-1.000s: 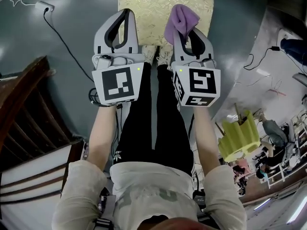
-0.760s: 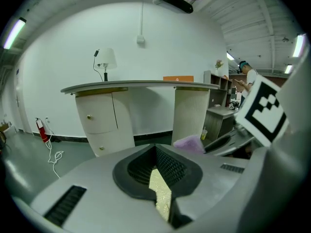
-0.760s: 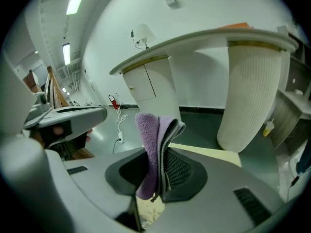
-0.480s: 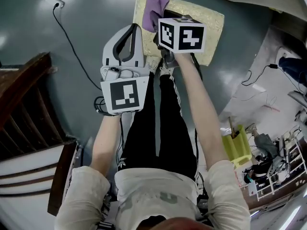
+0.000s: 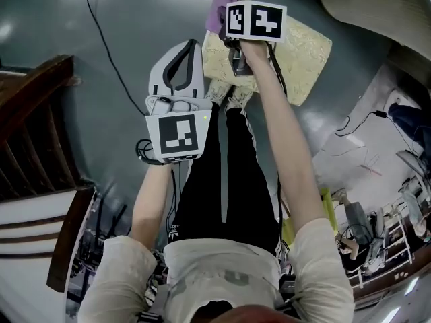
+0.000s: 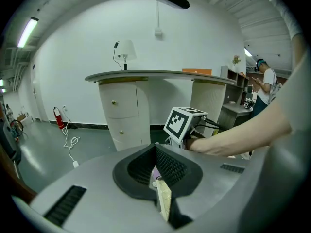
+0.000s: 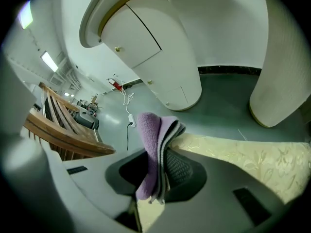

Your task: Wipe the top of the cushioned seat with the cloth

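Note:
The cushioned seat [image 5: 306,46] is pale gold with a leaf pattern and lies on the floor ahead of my feet. My right gripper [image 5: 232,9] reaches out over its far left corner, its marker cube hiding the jaws in the head view. In the right gripper view, my right gripper [image 7: 163,152] is shut on a folded purple cloth [image 7: 149,130], with the cushion [image 7: 243,152] just below it. The cloth [image 5: 218,9] overhangs the cushion's far left edge. My left gripper [image 5: 189,44] hangs to the left of the cushion, shut and empty [image 6: 156,149].
A wooden stair rail [image 5: 34,120] stands at the left. A black cable [image 5: 111,52] runs across the grey floor to a plug. White rounded counter bases [image 7: 160,57] rise beyond the cushion. My shoes [image 5: 229,99] touch the cushion's near edge. Clutter sits at the lower right.
My right gripper has stretched forward and to the left with the cloth, from the cushion's near side to its far left corner. The left gripper has barely moved.

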Demonstrator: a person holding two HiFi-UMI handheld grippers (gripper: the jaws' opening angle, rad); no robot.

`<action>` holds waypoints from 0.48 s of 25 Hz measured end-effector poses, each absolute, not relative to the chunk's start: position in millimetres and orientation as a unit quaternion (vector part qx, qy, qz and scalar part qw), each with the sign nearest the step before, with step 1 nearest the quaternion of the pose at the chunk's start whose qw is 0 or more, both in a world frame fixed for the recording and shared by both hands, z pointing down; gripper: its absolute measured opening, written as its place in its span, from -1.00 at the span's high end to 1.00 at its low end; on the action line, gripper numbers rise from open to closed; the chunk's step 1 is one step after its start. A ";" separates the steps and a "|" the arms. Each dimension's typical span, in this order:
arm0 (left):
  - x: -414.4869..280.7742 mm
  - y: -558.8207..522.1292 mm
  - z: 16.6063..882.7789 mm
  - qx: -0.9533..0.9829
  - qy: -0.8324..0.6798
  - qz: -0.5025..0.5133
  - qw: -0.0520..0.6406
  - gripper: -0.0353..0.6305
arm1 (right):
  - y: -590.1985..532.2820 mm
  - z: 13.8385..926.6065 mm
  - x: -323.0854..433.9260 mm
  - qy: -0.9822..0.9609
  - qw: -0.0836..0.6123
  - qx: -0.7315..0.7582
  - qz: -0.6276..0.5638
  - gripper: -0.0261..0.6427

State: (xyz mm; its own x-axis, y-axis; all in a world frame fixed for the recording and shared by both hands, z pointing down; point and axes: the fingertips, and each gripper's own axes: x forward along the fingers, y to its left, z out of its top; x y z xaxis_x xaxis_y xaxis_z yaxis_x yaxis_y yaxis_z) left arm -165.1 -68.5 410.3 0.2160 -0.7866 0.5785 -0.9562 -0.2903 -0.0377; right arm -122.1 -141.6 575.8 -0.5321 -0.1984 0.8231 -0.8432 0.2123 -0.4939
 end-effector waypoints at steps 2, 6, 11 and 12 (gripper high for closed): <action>-166.1 -67.6 409.9 0.759 -0.572 0.260 0.171 0.88 | -141.1 574.5 -120.4 -0.711 0.314 0.367 0.511 0.65; -158.3 -74.4 401.1 0.765 -0.564 0.263 0.167 0.88 | -144.3 569.3 -109.8 -0.706 0.298 0.377 0.520 0.65; -141.6 -82.9 401.0 0.780 -0.544 0.268 0.157 0.88 | -142.6 567.6 -81.2 -0.696 0.306 0.403 0.509 0.65; -134.4 -83.5 401.5 0.782 -0.541 0.268 0.156 0.88 | -140.7 567.5 -67.7 -0.696 0.315 0.408 0.499 0.65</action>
